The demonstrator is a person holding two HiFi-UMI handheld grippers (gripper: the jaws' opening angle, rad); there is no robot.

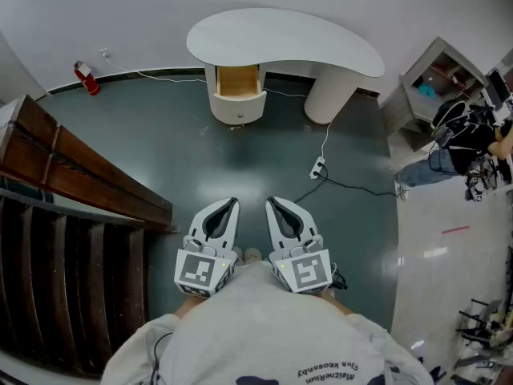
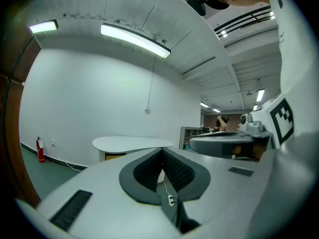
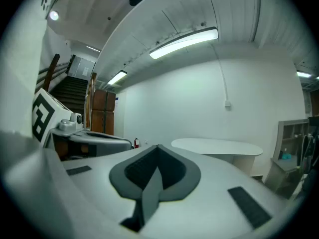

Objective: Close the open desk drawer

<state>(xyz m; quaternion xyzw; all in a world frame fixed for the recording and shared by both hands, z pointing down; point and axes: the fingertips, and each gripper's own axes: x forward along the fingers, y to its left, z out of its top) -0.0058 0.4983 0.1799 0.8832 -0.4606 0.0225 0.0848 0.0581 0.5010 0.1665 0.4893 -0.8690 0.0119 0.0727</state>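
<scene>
Left gripper point(image 1: 232, 204), right gripper point(image 1: 271, 204): side by side, nearly level, closed

- Left gripper point(image 1: 230, 204): held low in front of the torso point(image 1: 264, 335), close to level, pointing forward. Jaws together at the tips, nothing between them. Left marker cube point(image 1: 200, 272) at its rear, close against the body.
- Right gripper point(image 1: 272, 204): just beside the left one and parallel to it, in the same near-level forward pose. Jaws closed and empty. Right marker cube point(image 1: 307, 273) at its rear.
- Hands: hidden beneath the grippers.
</scene>
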